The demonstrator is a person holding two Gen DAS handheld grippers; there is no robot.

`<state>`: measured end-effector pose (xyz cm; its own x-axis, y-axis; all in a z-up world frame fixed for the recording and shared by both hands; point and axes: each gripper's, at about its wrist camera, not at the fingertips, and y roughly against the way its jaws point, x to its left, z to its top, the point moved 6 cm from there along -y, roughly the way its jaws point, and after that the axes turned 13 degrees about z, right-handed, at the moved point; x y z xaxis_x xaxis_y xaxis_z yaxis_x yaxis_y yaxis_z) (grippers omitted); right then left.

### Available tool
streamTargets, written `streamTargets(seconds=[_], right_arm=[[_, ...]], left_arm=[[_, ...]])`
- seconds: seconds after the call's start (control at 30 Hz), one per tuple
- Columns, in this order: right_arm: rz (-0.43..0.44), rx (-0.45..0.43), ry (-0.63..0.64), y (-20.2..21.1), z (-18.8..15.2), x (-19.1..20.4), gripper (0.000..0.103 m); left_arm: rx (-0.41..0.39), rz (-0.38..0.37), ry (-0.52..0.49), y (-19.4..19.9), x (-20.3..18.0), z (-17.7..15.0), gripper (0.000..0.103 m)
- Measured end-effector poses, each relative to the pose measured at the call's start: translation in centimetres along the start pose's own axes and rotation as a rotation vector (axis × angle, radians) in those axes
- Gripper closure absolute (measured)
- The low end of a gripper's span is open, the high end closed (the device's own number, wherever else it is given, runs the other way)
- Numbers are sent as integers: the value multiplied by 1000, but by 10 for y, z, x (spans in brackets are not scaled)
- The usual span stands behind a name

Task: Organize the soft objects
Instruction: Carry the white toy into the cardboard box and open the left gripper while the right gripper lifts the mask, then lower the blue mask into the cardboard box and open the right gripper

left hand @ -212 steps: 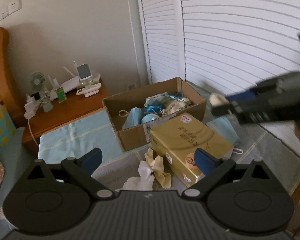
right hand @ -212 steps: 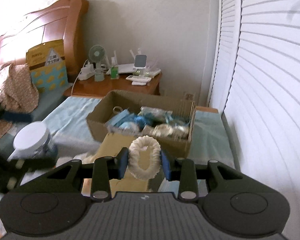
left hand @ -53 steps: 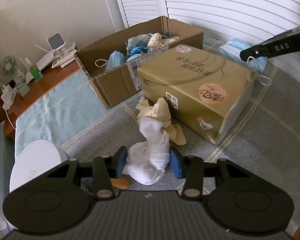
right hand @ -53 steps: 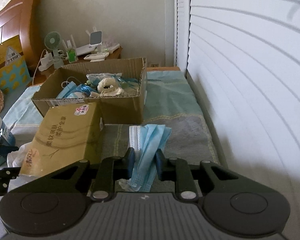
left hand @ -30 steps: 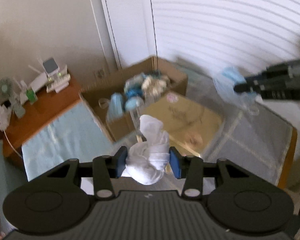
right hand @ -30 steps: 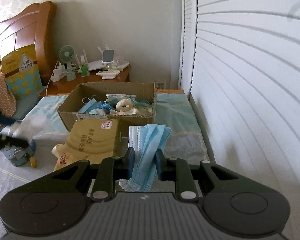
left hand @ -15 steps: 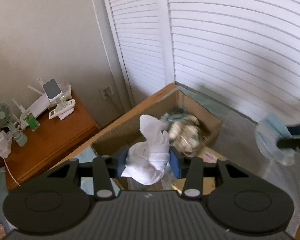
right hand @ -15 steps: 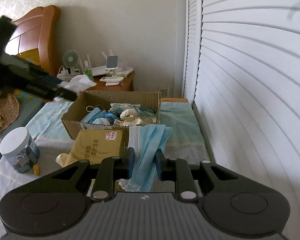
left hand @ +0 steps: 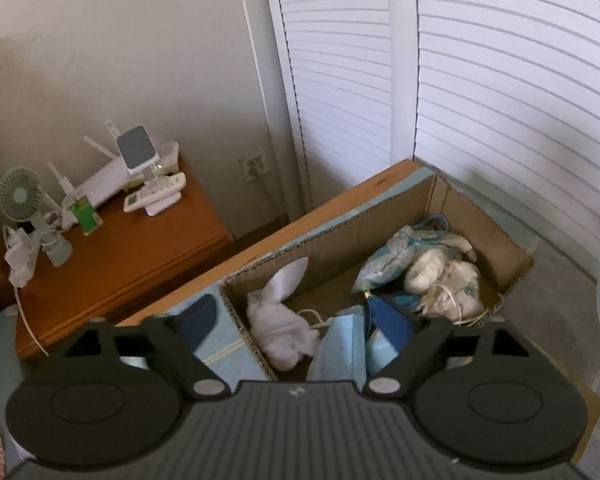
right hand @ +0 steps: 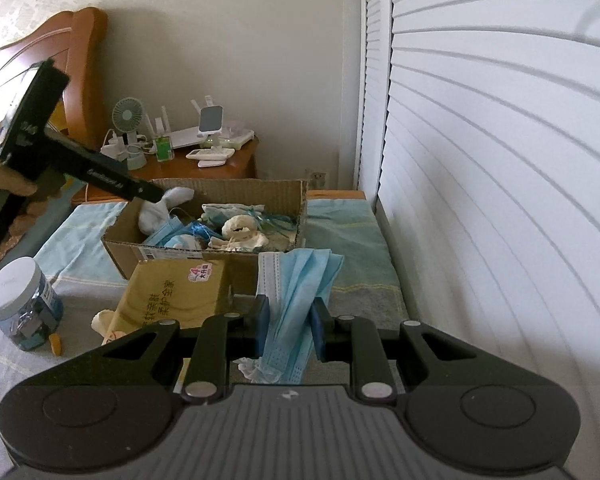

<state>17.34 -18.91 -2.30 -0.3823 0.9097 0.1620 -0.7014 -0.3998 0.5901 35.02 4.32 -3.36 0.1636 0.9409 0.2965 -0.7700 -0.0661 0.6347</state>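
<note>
— White louvred shutters (right hand: 500, 160) fill the right side of the bedroom, and a wooden bedside cabinet (left hand: 120, 256) stands against the cream wall. What sits nearest the shutters?

— An open brown cardboard box (right hand: 204, 250) on the bed's pale blue and grey blanket (right hand: 352, 248). It holds soft things: a crumpled white sock (left hand: 280, 324) at its left end, pale blue face masks (left hand: 340, 344) beside the sock, and cream fluffy pieces (left hand: 440, 276) toward its right end.

— And the left tool (left hand: 296, 320)?

— It hangs above the box's left end with its blue-padded fingers (left hand: 198, 316) spread wide apart, gripping nothing; the sock lies in the box below them. From the right wrist view its black arm reaches over the box's left rim.

— The right tool (right hand: 287, 330)?

— Closed on a folded stack of light blue face masks (right hand: 296, 288), held in front of the box, the loose ends drooping beneath the pads.

— Anything else in front of the box?

— A tan paper-wrapped parcel with a pink sticker (right hand: 176, 292) touching the box's front wall, and left of that a white-lidded clear jar (right hand: 20, 304).
</note>
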Motion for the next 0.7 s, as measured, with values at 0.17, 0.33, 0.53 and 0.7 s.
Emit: streamTargets(seconds=[0.17, 0.33, 0.53, 0.7], right_arm=[[8, 0, -2, -6, 4, 0, 77], [21, -5, 4, -16, 14, 3, 77], [43, -8, 21, -31, 29, 9, 77], [65, -7, 50, -47, 42, 13, 77]], left_arm=[[-17, -30, 6, 28, 1, -10, 9], [-25, -68, 40, 63, -2, -25, 5], [-45, -102, 101, 106, -9, -50, 4], [12, -127, 210, 124, -17, -77, 2]])
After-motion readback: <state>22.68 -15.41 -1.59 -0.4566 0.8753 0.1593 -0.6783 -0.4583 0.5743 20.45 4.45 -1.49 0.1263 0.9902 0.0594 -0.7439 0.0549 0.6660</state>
